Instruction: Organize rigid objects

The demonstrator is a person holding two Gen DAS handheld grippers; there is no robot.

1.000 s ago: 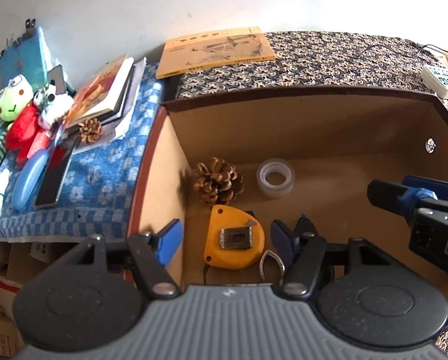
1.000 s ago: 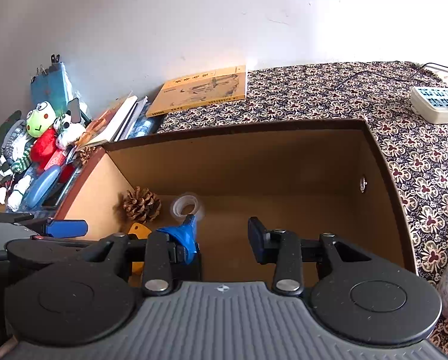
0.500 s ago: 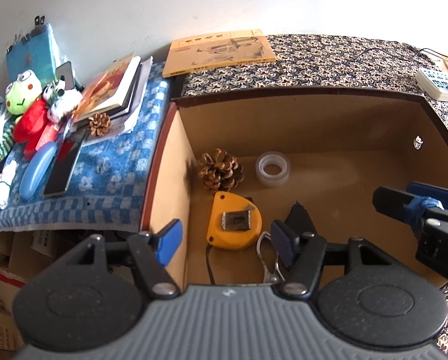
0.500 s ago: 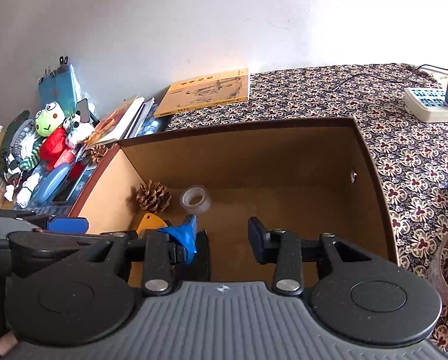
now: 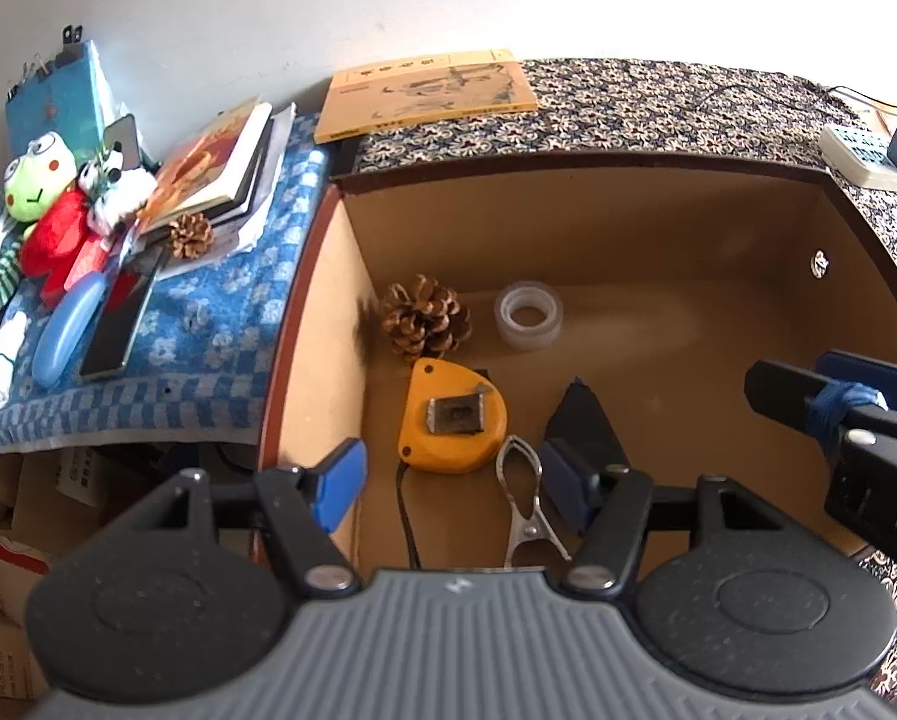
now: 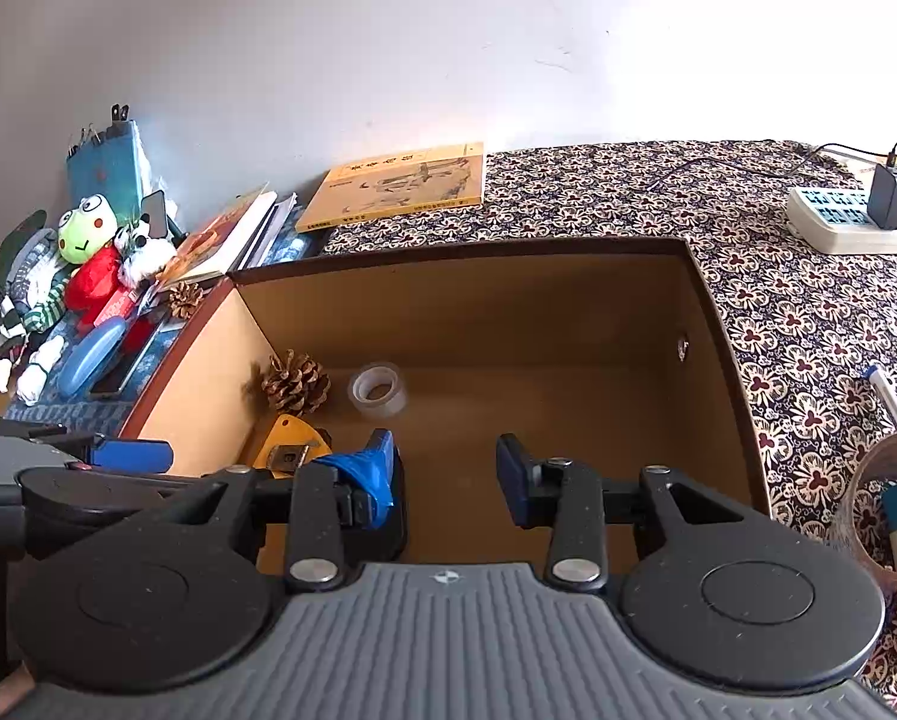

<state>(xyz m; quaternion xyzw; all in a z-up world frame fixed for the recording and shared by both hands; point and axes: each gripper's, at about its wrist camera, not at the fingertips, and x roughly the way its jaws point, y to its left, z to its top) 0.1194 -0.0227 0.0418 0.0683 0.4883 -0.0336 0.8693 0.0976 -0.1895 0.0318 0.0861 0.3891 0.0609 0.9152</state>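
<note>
An open brown drawer point(image 5: 304, 360) holds a pine cone point(image 5: 427, 324), a clear tape roll point(image 5: 529, 315), a yellow tape measure point(image 5: 451, 417), a metal clip point(image 5: 523, 498) and a small black piece point(image 5: 580, 420). My left gripper point(image 5: 451, 483) hangs open above the drawer's near left corner, over the tape measure, gripping nothing. My right gripper point(image 6: 448, 474) is open and empty above the drawer's front middle; blue tape wraps its left finger point(image 6: 376, 471). In the right wrist view the pine cone point(image 6: 295, 384), tape roll point(image 6: 378, 390) and tape measure point(image 6: 286, 450) lie left of it.
Left of the drawer a blue checked cloth point(image 5: 208, 348) carries plush toys point(image 5: 40, 198), stacked books point(image 5: 220, 162), a second pine cone point(image 5: 190, 235), a phone and a blue case. A yellow book point(image 5: 424, 96) and power strip point(image 6: 844, 222) lie on the patterned tablecloth. A clear cup point(image 6: 892, 504) stands at right.
Both grippers have drawn back a little from the drawer, so it looks smaller. The metal clip and black piece now show fully in the left wrist view. The jaws stand as before.
</note>
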